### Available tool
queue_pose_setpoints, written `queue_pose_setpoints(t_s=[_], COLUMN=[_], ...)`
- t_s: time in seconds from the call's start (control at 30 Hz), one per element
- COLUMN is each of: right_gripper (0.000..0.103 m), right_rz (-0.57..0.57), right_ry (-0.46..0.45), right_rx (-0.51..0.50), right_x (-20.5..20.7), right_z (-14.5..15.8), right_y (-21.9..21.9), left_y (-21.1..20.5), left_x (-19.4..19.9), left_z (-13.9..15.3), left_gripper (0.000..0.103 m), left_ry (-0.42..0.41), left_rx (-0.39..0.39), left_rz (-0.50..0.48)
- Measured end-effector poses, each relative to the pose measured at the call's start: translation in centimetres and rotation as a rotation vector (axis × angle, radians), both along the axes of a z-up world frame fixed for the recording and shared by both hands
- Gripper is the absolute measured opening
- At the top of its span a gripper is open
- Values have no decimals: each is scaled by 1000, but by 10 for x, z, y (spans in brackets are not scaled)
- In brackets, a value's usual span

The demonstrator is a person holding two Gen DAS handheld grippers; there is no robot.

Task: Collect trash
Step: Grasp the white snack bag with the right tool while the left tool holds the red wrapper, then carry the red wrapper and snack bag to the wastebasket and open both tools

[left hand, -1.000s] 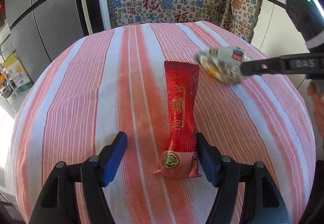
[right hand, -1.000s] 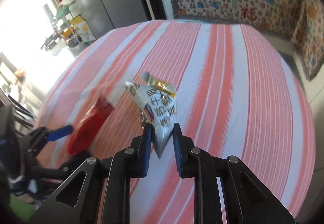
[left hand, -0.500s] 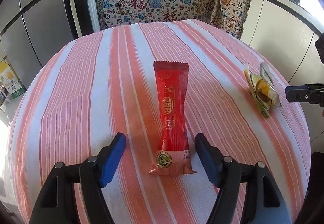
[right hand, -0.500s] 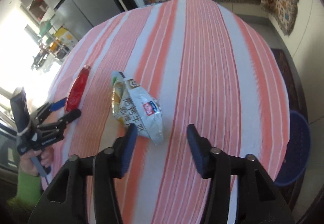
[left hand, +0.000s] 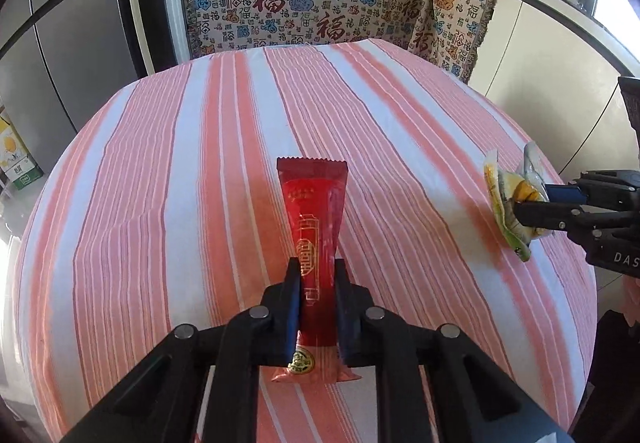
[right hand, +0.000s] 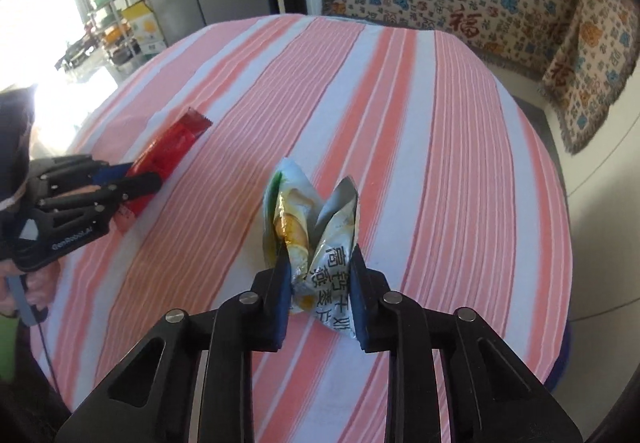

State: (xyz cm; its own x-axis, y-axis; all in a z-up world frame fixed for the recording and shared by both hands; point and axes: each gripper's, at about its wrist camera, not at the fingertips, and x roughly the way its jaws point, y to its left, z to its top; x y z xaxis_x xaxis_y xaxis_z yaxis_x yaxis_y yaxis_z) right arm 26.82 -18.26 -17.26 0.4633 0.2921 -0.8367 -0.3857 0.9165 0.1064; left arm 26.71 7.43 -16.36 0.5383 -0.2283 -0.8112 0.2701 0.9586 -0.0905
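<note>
On the striped tablecloth (left hand: 192, 203), left gripper (left hand: 318, 283) jaws clench the red wrapper (left hand: 314, 215), right gripper (right hand: 320, 267) jaws the crumpled packet (right hand: 316, 227).

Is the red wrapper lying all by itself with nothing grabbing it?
No, the left tool is shut on the red wrapper, its two blue pads pressing the sides.

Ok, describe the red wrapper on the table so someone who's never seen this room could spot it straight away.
Start at the round table with the pink and white striped cloth. Near its front edge, the left gripper is shut on the red wrapper, a long flat packet with gold print. The only other litter, the crumpled silver and yellow wrapper, sits in the right gripper.
</note>
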Motion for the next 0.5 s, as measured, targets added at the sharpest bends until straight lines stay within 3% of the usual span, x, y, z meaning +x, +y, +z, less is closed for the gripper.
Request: queue_pose_setpoints(t_s=[0.17,0.5], right_gripper=[22,22], right_rz=[-31,-185], right_ry=[-24,-69], right_rx=[60,138], right_x=[-18,-53], right_z=[23,50], right_y=[-28,-127], left_y=[-19,-116], left_x=[-18,-43], left_z=[18,54], left_gripper=[13,12], left_ry=[-31,-56], left_rx=[-45,-132], left_rz=[-26,-184])
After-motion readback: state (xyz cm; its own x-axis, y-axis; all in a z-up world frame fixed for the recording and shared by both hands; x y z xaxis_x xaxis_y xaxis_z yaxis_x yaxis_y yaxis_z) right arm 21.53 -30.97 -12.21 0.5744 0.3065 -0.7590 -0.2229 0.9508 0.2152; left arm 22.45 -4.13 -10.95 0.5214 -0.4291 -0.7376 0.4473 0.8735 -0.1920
